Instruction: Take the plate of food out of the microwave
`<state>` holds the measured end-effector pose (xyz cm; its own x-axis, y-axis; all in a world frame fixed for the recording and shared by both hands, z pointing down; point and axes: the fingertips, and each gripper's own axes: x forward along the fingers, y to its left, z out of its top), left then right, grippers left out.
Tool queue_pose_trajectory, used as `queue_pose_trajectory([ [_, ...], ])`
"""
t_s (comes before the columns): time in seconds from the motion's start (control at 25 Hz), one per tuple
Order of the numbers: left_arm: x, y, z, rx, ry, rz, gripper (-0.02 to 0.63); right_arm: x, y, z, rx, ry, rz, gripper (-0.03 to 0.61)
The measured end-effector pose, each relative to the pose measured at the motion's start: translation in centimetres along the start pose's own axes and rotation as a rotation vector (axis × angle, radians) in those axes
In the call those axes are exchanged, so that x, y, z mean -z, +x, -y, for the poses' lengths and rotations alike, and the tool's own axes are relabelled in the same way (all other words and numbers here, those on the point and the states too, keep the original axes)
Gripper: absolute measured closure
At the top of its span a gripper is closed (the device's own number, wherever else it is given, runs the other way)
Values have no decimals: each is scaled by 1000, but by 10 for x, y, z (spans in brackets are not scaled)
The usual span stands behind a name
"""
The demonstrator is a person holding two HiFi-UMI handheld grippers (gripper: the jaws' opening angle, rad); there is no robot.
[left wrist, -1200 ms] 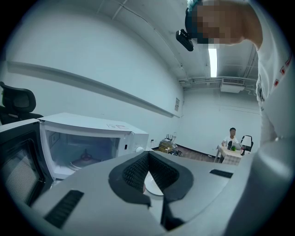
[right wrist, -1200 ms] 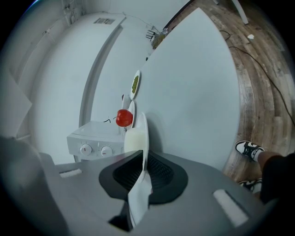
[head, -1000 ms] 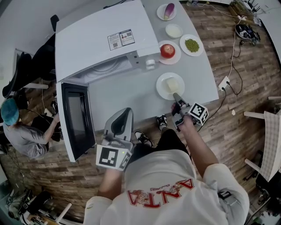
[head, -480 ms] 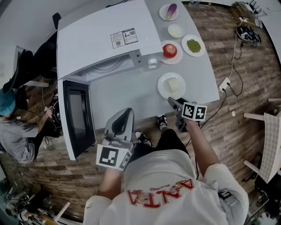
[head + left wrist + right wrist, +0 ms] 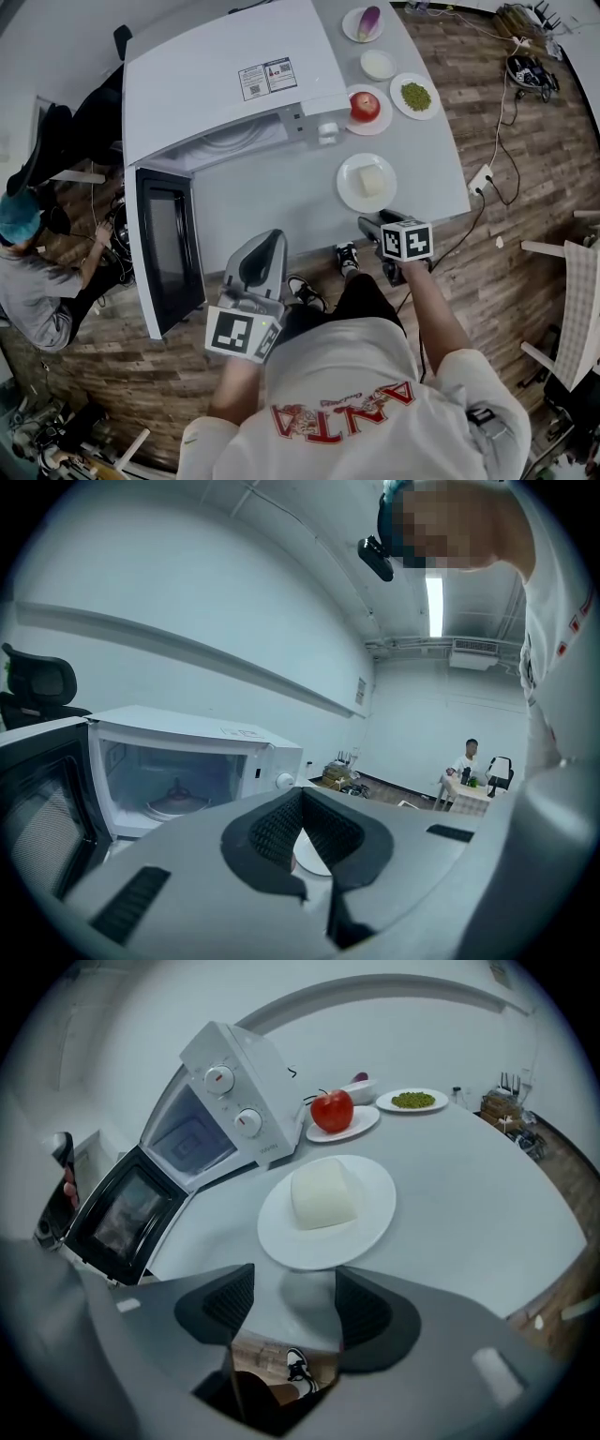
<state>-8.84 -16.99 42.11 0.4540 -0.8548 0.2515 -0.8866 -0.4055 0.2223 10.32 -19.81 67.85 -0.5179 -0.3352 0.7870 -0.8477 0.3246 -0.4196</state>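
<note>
The white plate (image 5: 366, 182) with a pale block of food (image 5: 372, 180) lies on the grey table (image 5: 272, 202), in front of and to the right of the white microwave (image 5: 225, 84). The microwave's door (image 5: 169, 248) hangs open to the left. My right gripper (image 5: 367, 223) sits at the table's near edge, just short of the plate. In the right gripper view its jaws (image 5: 292, 1312) are opening with nothing between them, and the plate (image 5: 367, 1218) lies just beyond the tips. My left gripper (image 5: 262, 246) is shut and empty, held near the table's front edge.
Behind the plate stand a plate with a red apple (image 5: 365, 106), a plate of green peas (image 5: 415, 96), a small white dish (image 5: 378, 64) and a plate with a purple vegetable (image 5: 367, 21). A person (image 5: 19, 244) crouches left of the door. The microwave cavity (image 5: 176, 803) holds only its turntable.
My right gripper has let go of the plate's near rim, opened, and drawn back toward the table edge. The plate stays on the table. The left gripper has not moved.
</note>
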Motion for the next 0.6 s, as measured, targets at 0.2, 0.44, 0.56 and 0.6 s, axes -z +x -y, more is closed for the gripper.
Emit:
queue_pose_trajectory([
  [0.2, -2, -2, -1, 5, -6, 7, 606, -2, -18, -6, -22, 47, 33, 387],
  [0.44, -16, -5, 3, 15, 9, 32, 606, -52, -67, -27, -8, -11, 228, 572],
  [0.56, -25, -6, 5, 18, 19, 50, 606, -82, -96, -44, -28, -40, 329, 577],
  [0.6, -29, -7, 6, 19, 22, 59, 606, -92, -106, -50, -33, -54, 361, 577],
])
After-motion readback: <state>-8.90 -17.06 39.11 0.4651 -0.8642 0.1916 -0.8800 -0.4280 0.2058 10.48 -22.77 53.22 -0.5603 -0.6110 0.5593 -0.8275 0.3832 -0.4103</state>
